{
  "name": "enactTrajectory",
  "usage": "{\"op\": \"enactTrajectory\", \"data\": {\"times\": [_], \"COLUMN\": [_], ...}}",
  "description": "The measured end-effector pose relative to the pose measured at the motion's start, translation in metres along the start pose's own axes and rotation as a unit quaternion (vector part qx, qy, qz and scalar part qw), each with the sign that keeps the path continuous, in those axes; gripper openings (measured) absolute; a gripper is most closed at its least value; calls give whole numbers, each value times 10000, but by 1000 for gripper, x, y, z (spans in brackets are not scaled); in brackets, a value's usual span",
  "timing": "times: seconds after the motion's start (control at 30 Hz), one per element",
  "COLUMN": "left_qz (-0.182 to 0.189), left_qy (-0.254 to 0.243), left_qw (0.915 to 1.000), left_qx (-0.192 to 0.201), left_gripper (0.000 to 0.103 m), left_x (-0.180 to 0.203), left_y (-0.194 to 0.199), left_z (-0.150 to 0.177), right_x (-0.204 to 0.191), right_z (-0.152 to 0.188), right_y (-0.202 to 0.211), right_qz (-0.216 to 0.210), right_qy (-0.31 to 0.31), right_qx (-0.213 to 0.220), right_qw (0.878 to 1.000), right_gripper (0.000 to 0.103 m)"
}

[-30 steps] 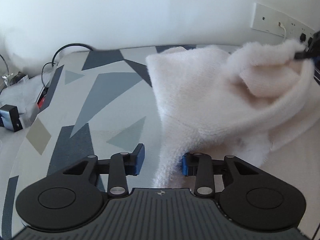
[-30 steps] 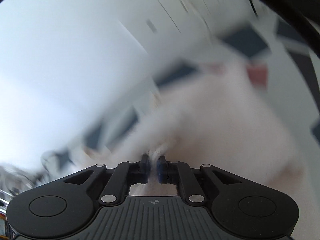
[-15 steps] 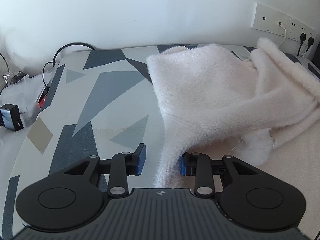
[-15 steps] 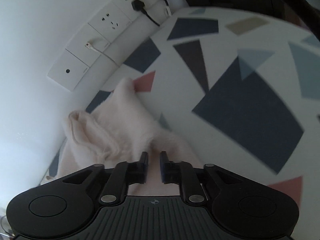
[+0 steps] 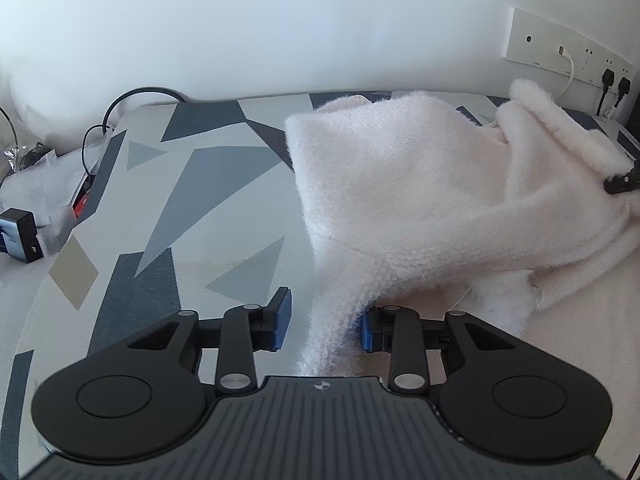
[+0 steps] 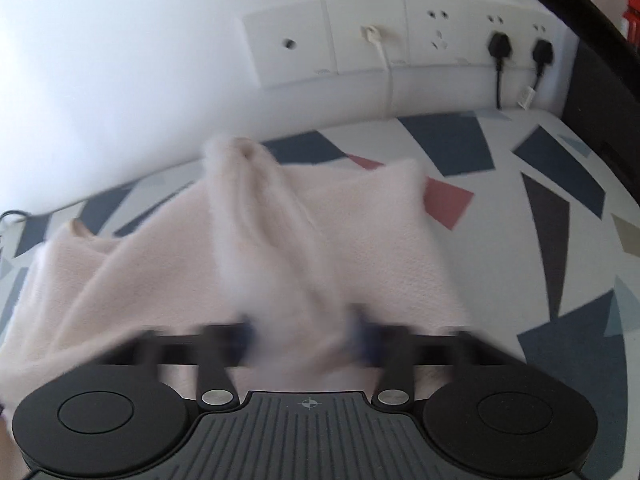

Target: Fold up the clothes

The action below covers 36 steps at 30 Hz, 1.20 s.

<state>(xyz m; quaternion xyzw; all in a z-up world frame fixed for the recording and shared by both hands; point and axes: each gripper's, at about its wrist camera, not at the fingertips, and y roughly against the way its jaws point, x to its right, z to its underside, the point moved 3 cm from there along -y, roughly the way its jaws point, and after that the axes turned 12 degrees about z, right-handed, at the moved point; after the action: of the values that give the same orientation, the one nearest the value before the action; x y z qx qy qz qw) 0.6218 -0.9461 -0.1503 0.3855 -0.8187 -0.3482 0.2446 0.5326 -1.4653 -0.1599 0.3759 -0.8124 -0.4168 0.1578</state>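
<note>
A fluffy pale pink sweater lies crumpled on the patterned cloth. One fuzzy edge of it trails down between the blue pads of my left gripper, which is open: the left pad stands clear of the fabric. In the right wrist view the same sweater rises in a peaked fold in front of my right gripper. That gripper is blurred, and its jaws are closing with the fold between them. One black fingertip of the right gripper shows at the sweater's right edge.
The surface is white with grey, navy and red triangles. A wall socket strip with black plugs runs behind it. At the far left lie a looped black cable, a small black box and white wrapping.
The right gripper let go of the sweater, swung round to face the wall and dropped onto a fold; its jaws now stand wider apart. The lifted sleeve fell back. The left gripper has not moved.
</note>
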Motion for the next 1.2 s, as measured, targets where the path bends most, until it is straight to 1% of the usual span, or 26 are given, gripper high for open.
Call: {"op": "enactTrajectory", "data": {"times": [0.03,0.1,0.13,0.17,0.2,0.3,0.33,0.37,0.4,0.43,0.5,0.57,0.6,0.63,0.67,0.73,0.83,0.9,0.97,1.0,1.03,1.07,1.1,1.13,1.17,1.2], "left_qz": [20,88,137,162,190,298,373,481,616,799,1205,1608,1809,1953,1999,1907,1372,1210,1194,1198,1201,1167,1129,1117,1073,1000], "left_qy": [9,-16,-82,-170,-240,-398,-397,-352,-298,-217,-22,173,270,384,515,775,1026,1261,1329,1337,1344,1393,1551,1832,2066,2220], "left_qw": [10000,9999,9999,9997,9995,9986,9981,9974,9963,9950,9910,9850,9813,9786,9779,9786,9848,9841,9838,9838,9836,9832,9811,9764,9725,9699], "left_qx": [13,52,61,44,-3,-187,-280,-399,-511,-563,-580,-596,-603,-514,-345,-35,298,304,140,40,-60,-154,-240,-231,-94,87], "left_gripper": [35,37,42,45,45,45,46,49,53,61,62,62,62,62,62,64,64,64,63,63,53,22,3,0,0,0], "left_x": [0,1,4,6,9,13,13,11,9,6,-1,-8,-12,-15,-18,-22,-22,-20,-13,-9,-5,-2,-3,-7,-12,-17], "left_y": [1,3,4,3,2,-2,-3,-3,-2,3,17,31,38,44,47,41,7,-20,-47,-60,-73,-83,-90,-92,-89,-82], "left_z": [-1,-2,-2,-2,-2,1,1,1,0,-3,-14,-25,-30,-38,-50,-73,-106,-119,-126,-128,-130,-130,-126,-122,-118,-115], "right_x": [7,24,33,42,51,68,73,77,80,81,80,74,69,64,59,47,28,17,8,6,5,5,7,10,13,17], "right_z": [-3,-10,-11,-11,-6,21,32,41,45,48,41,25,14,2,-8,-26,-44,-51,-53,-52,-51,-50,-48,-46,-47,-48], "right_y": [10,43,60,72,75,59,51,47,49,52,65,71,67,64,60,49,20,-2,-21,-29,-35,-38,-40,-41,-37,-30], "right_qz": [-48,-71,-58,-44,13,407,559,681,762,797,639,412,305,199,109,-25,-49,-3,131,184,194,192,191,180,171,181], "right_qy": [-257,-588,-685,-771,-795,-593,-491,-432,-430,-452,-539,-566,-554,-542,-541,-562,-477,-434,-437,-453,-475,-521,-589,-661,-726,-775], "right_qx": [200,801,1030,1150,1043,277,-17,-191,-210,-182,60,349,452,554,629,697,629,495,344,284,215,153,105,70,141,328], "right_qw": [9995,9950,9923,9904,9914,9970,9972,9966,9959,9956,9965,9969,9970,9968,9965,9960,9969,9978,9984,9984,9985,9983,9980,9976,9971,9963], "right_gripper": [19,18,18,18,18,18,22,27,41,47,49,54,59,61,61,61,63,63,62,60,53,45,23,14,13,11]}}
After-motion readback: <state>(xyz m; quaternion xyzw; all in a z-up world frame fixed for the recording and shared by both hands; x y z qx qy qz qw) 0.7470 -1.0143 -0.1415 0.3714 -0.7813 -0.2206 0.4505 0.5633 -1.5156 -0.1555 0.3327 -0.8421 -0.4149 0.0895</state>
